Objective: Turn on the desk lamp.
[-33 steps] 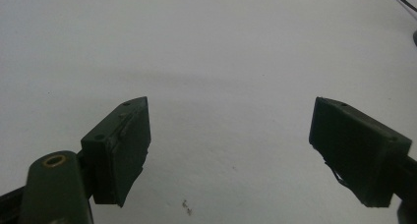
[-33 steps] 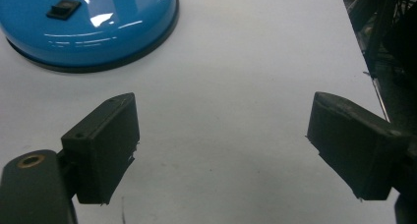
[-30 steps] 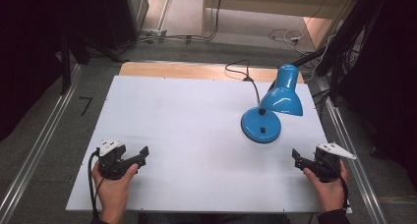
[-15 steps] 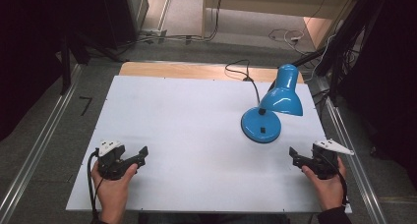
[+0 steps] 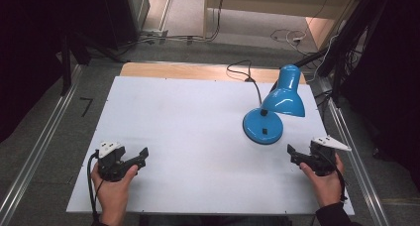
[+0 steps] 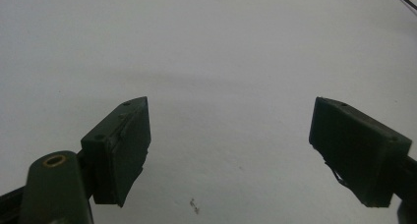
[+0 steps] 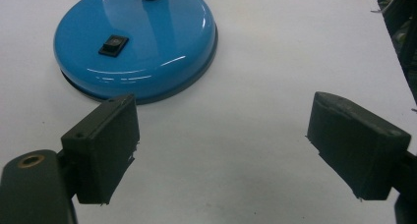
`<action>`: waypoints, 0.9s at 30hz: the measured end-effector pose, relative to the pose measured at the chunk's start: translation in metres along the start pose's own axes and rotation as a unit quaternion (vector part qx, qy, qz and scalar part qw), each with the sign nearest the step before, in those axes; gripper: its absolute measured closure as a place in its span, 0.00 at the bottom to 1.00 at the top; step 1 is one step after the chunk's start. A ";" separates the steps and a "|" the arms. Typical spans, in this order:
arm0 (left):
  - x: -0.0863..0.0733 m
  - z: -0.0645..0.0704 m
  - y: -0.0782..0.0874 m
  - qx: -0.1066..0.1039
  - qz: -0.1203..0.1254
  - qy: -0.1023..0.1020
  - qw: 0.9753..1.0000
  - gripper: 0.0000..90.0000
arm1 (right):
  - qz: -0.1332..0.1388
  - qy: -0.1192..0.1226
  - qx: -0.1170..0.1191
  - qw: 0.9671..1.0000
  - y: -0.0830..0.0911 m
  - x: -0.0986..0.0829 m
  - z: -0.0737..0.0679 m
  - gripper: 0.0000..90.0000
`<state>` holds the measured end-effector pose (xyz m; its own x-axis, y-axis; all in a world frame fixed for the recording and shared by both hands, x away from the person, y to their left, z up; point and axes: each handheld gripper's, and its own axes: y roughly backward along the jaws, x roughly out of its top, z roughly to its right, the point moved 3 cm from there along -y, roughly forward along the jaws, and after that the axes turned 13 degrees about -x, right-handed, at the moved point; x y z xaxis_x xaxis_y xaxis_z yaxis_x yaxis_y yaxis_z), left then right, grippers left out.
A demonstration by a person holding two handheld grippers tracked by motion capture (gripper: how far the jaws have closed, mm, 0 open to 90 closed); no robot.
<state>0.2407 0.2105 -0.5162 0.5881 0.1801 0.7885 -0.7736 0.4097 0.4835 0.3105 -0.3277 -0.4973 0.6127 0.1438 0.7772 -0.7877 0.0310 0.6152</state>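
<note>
Standing toward the far right part of the white rectangular table top (image 5: 188,117): a glossy blue metal desk lamp (image 5: 270,112), its round domed base (image 7: 135,40) flat on the surface, a small black rocker switch (image 7: 113,44) set into the top of that base, the cone-shaped shade (image 5: 285,94) tilted over the base from behind. Trailing from the lamp toward the far edge of the table: a thin black cord (image 5: 245,75). Just in front of the lamp's base and slightly to its right, near the table's right edge: the right black two-jaw gripper (image 5: 291,152), held in a hand (image 5: 324,179), jaws spread wide apart with nothing between them but bare table, pointing roughly toward the base yet clear of it. In the right gripper view, the same gripper (image 7: 223,150) close to the base, the rim of the base just beyond one jaw, no contact visible. Well to the left of the lamp, near the front left part of the table: the left black two-jaw gripper (image 5: 143,156), held in the other hand (image 5: 114,189), jaws likewise wide open and empty. In the left gripper view, that gripper (image 6: 228,145) over plain white surface, a tiny dark speck (image 6: 194,204) on the table below the gap.
</note>
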 end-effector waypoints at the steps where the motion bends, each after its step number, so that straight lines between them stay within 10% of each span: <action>1: 0.000 0.000 0.000 0.000 0.000 0.000 1.000 0.18 | 0.000 0.000 0.000 1.000 0.000 0.000 0.000 0.12; 27: 0.000 0.000 0.000 -0.001 0.001 0.003 1.000 0.18 | 0.001 0.007 0.006 1.000 -0.007 0.014 -0.012 0.13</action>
<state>0.2406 0.2111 -0.5161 0.5874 0.1866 0.7875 -0.7749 0.4103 0.4808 0.3238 -0.3135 -0.4921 0.6094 0.1584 0.7769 -0.7886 0.0193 0.6146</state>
